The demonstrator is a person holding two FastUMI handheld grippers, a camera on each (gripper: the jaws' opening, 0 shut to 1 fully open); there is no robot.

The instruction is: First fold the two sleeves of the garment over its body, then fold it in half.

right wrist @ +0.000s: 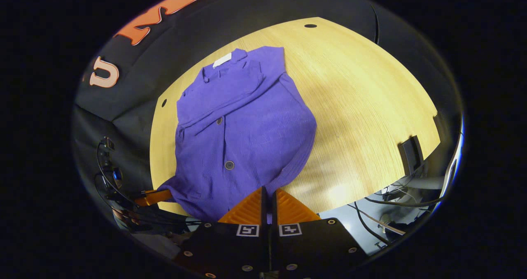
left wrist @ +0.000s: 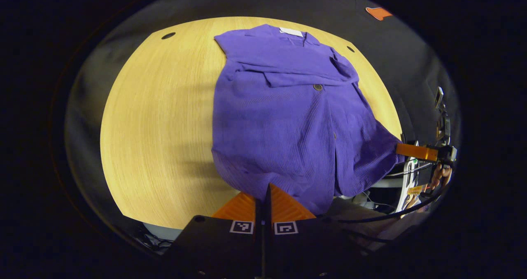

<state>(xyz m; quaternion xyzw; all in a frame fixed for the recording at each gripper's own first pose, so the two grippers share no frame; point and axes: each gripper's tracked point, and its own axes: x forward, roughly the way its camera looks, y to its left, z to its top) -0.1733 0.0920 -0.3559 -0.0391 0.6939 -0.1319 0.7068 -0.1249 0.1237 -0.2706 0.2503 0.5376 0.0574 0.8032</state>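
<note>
A round light-wood tabletop (left wrist: 164,122) carries a purple ribbed button-front garment (left wrist: 288,126), collar at the far side, both sleeves folded across its chest and its hem hanging over the near edge. The left tongs (left wrist: 266,194) are clamped on the hem at one lower corner, and the right tongs (right wrist: 267,198) are clamped on the hem at the other corner. A small dark button (left wrist: 317,87) sits just below the folded sleeves.
</note>
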